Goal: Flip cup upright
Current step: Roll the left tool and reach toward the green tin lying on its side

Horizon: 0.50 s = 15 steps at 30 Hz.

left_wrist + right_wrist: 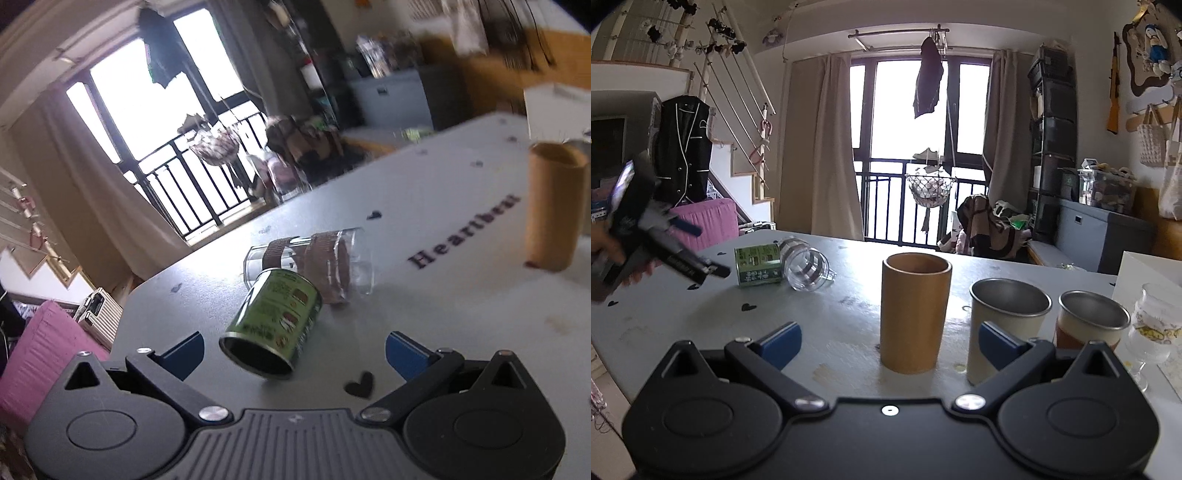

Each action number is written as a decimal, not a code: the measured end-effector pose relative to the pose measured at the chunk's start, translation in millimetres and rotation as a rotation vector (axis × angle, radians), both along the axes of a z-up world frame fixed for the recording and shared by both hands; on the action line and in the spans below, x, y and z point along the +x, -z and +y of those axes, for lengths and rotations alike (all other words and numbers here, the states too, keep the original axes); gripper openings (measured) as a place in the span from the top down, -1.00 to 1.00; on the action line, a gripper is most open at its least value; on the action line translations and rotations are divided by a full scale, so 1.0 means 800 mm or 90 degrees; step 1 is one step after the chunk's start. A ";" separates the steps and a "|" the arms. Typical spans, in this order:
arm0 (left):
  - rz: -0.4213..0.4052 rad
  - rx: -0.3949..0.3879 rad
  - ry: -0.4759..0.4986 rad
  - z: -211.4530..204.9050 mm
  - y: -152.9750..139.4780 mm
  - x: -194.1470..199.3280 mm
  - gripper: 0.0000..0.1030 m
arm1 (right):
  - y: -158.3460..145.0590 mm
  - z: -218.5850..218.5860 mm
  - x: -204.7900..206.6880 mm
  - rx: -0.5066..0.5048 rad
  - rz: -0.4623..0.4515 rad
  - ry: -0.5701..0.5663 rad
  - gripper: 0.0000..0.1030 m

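A green printed cup [275, 317] lies on its side on the grey table [443, 295], its open mouth toward me. A clear glass mug [314, 262] with brown bands lies on its side just behind it, touching it. My left gripper [295, 350] is open and empty, its blue fingers either side of the green cup's mouth, not touching. In the right wrist view the green cup [759, 264] and glass mug [809, 264] lie at the far left, with the left gripper [698, 251] beside them. My right gripper [890, 343] is open and empty before an upright bamboo cup [914, 314].
The bamboo cup [554, 206] stands at the right. Two upright metal cups [1004, 325] [1089, 325] and a stemmed glass [1152, 332] stand at the right of the table [849, 266]. A white box [1145, 269] is at the far right. A pink seat [37, 354] is beyond the table's left edge.
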<state>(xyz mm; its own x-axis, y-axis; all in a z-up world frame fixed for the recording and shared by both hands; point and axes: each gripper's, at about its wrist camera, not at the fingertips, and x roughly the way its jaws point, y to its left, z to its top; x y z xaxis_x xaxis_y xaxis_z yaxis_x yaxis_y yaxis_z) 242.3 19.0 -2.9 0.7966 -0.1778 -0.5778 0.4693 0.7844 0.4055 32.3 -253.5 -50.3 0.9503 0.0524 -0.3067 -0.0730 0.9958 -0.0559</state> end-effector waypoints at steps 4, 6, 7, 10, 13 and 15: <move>0.013 0.087 0.003 -0.032 0.004 0.037 -0.94 | 0.003 -0.003 0.001 -0.001 0.003 0.008 -1.00; 0.027 0.120 0.012 -0.048 0.007 0.054 -0.90 | 0.006 -0.006 0.002 0.000 0.006 0.011 -1.00; 0.034 0.137 0.015 -0.056 0.009 0.061 -0.89 | 0.007 -0.007 0.002 -0.001 0.007 0.012 -1.00; 0.050 0.202 0.020 -0.077 0.021 0.083 -0.89 | 0.010 -0.012 0.003 -0.002 0.012 0.017 -1.00; 0.066 0.269 0.007 -0.093 0.039 0.102 -0.89 | 0.012 -0.018 0.003 -0.001 0.015 0.023 -1.00; 0.070 0.289 -0.006 -0.098 0.047 0.114 -0.83 | 0.012 -0.022 0.003 0.000 0.016 0.027 -1.00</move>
<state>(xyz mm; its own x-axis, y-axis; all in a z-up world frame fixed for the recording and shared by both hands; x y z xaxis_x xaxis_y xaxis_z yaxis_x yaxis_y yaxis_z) 333.1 -59.2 -40.1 0.7268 0.1197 -0.6764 0.5222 0.5433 0.6574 34.6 -271.0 -60.1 0.9436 0.0117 -0.3310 -0.0314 0.9980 -0.0544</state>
